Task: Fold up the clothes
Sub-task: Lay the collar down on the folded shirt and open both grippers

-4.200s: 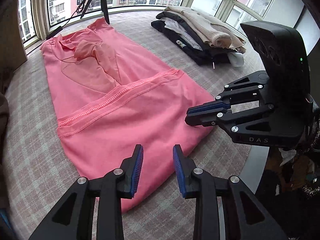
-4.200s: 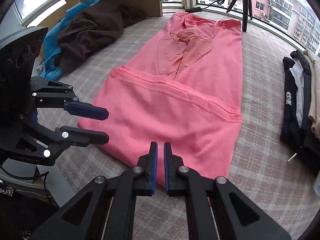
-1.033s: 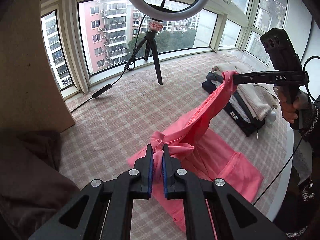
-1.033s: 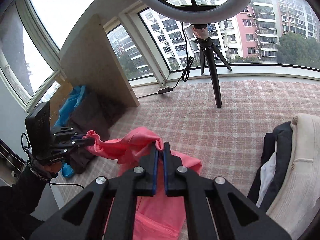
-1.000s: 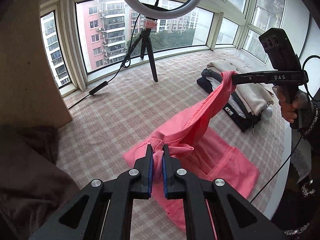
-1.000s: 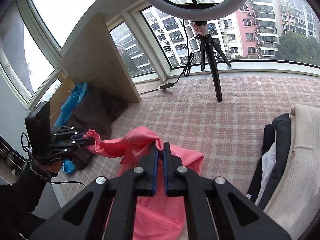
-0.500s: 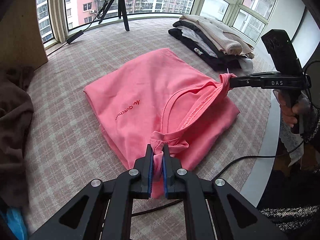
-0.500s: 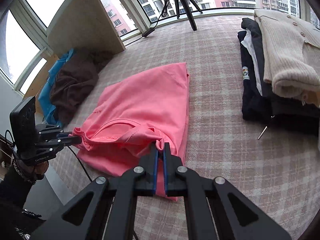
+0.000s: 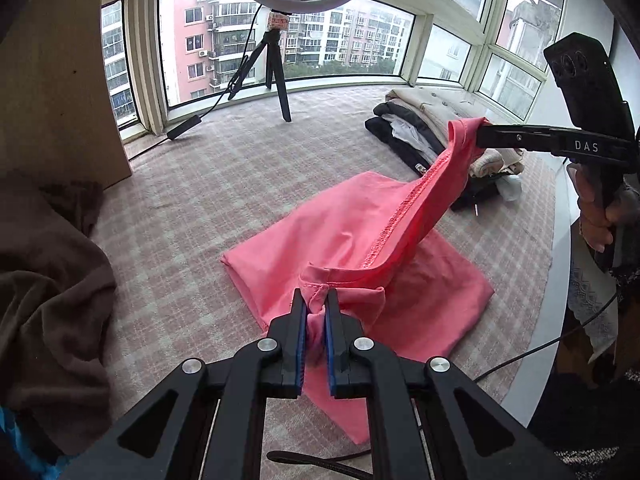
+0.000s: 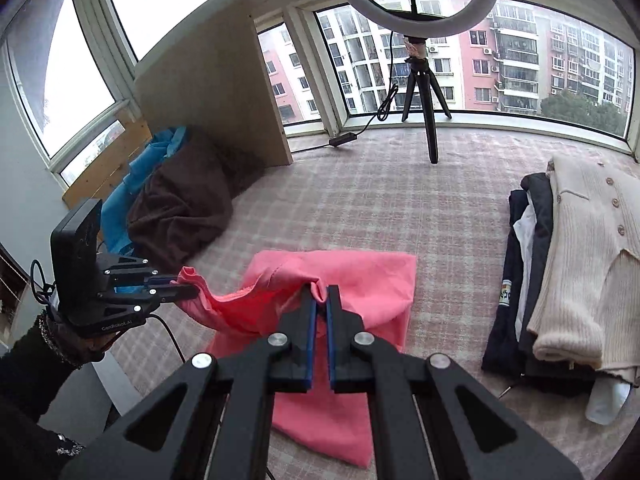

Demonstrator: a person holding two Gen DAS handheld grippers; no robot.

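You first had the pink shirt (image 9: pixel 360 240) spread full length on the checked surface (image 9: pixel 224 184); now its far half lies folded double. Since half a second ago your left gripper (image 9: pixel 316 312) and right gripper (image 10: pixel 319 300) have apparently raised the pinched hem again.

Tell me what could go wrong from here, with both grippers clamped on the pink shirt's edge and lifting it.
1. The left gripper and right gripper each pinch only a small bunch of the pink shirt; the stretched hem could slip out.
2. Its lower part rests folded on the checked cloth; lifting further may undo that fold.
3. The raised edge hangs near the folded stack and could drag across it.
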